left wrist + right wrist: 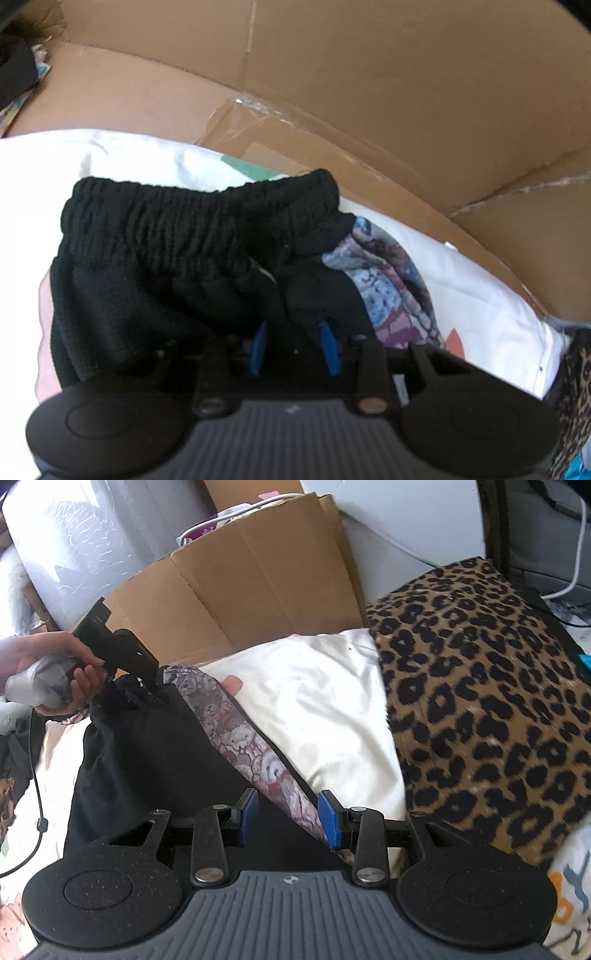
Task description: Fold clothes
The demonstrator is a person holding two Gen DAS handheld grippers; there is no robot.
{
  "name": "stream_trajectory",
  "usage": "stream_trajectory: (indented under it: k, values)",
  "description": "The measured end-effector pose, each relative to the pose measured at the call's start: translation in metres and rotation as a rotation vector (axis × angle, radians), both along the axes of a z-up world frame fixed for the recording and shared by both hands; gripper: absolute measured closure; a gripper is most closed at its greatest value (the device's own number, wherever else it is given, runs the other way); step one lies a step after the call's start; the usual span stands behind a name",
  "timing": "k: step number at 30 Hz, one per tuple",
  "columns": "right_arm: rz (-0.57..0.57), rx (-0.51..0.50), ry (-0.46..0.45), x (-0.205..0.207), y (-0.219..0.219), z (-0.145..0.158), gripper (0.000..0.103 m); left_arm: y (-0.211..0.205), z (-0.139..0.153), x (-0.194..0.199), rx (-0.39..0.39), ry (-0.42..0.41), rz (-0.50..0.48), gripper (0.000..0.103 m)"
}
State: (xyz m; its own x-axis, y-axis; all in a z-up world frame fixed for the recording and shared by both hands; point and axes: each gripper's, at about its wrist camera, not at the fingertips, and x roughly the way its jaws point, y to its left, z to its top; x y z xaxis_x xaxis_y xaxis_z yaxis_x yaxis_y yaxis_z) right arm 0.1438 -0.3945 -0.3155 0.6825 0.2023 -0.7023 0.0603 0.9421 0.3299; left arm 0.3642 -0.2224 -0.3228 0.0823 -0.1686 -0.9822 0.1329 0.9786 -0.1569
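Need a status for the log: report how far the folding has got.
Done: no finished fold shows. In hand: left gripper grips the black garment near its waistband; right gripper is open over black cloth and a patterned strip. Left: all the folding.

Bright daylight, blown-out whites, soft blur, fisheye bending at edges

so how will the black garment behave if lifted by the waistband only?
Probably floppy: the black garment bunches and sags around the left gripper, which is shut on it. Its gathered waistband looks stretchy and may slip. The right gripper is open over its other end, so that end would likely drape.
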Motion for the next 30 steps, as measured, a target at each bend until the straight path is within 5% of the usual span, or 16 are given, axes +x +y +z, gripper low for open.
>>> stream_trajectory:
  k: [4,7,16,30]
  values:
    - [0.056,0.007,-0.001,0.017,0.006,-0.004,0.060,0.004,0.003,-0.001,0.017,-0.002,-0.006,0.075]
    - [0.093,0.012,0.005,0.026,0.013,-0.008,0.060,0.007,0.013,0.000,0.040,-0.008,-0.019,0.095]
    - [0.120,0.024,0.009,0.025,0.024,-0.010,0.060,0.016,0.049,0.026,0.018,-0.042,0.041,0.091]
    - [0.090,-0.001,0.058,0.023,0.014,-0.023,0.060,0.025,0.021,0.023,0.052,0.009,0.123,0.081]
